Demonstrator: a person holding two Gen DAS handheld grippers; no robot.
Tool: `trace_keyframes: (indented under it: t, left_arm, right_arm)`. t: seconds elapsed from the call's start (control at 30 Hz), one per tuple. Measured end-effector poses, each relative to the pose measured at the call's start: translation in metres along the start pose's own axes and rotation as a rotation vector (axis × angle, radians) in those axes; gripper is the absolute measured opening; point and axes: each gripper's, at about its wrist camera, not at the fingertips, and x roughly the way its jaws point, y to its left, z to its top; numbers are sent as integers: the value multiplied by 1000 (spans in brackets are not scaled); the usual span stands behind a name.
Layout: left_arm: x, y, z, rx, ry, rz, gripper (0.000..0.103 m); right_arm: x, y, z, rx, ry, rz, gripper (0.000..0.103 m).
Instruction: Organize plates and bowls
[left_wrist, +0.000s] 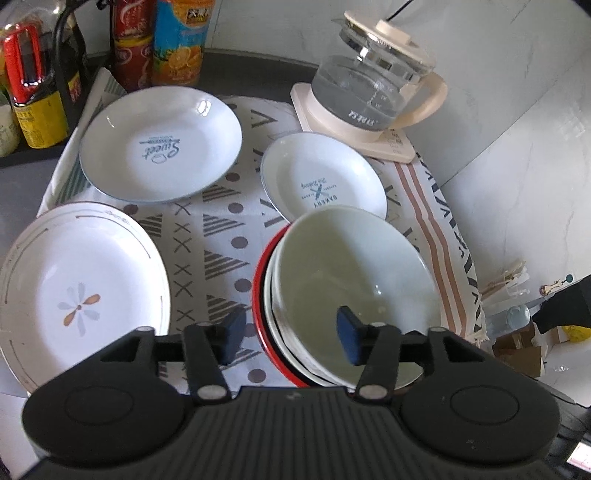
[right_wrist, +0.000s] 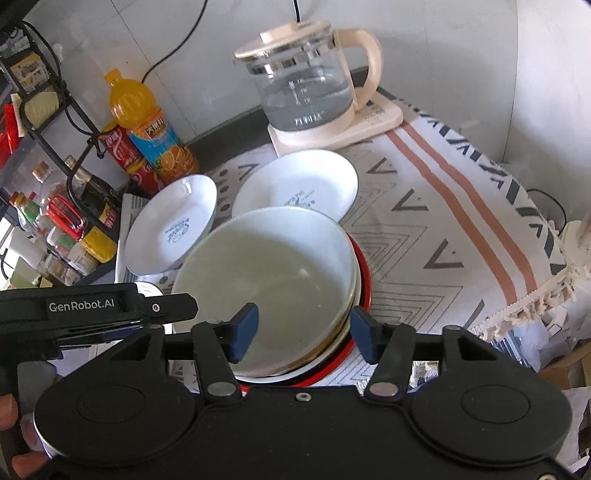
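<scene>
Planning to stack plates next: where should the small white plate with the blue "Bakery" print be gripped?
Take the small white "Bakery" plate by its raised far rim, coming from the glass kettle side; its near edge is tucked behind the bowl stack.

A glass kettle (left_wrist: 369, 88) with a cream lid and handle, partly filled with water, sits on its cream base (left_wrist: 354, 136) at the back edge of a patterned cloth (left_wrist: 218, 236). An orange juice bottle (right_wrist: 147, 129) stands upright beside a red bottle (right_wrist: 125, 158) at the cloth's far left corner. Further left, a black wire rack (right_wrist: 55, 110) holds sauce bottles (right_wrist: 92, 206)
</scene>
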Motion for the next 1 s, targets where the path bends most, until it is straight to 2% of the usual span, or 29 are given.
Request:
trace_keyframes:
  t: [0.17, 0.23, 0.33, 0.57, 0.67, 1.0]
  left_arm:
    - [-11, 11, 0, -14, -18, 6, 75]
    - [-15, 18, 0, -25, -22, 3, 80]
    - [-22, 28, -1, -35, -32, 4, 81]
    - [-38, 50, -5, -36, -52, 1, 84]
    - [-45, 58, -8, -25, -61, 23, 87]
    - [-67, 92, -11, -22, -78, 28, 94]
  right_arm:
    - [-8, 10, -4, 13, -23, -2, 65]
    - [-11, 16, -6, 8, -34, 0, 71]
    - [-14, 26, -11, 2, -47, 2, 79]
    - [-14, 48, -19, -6, -46, -4, 80]
    - [-14, 56, -23, -4, -49, -4, 82]
    - [-13, 88, -33, -6, -66, -5, 96]
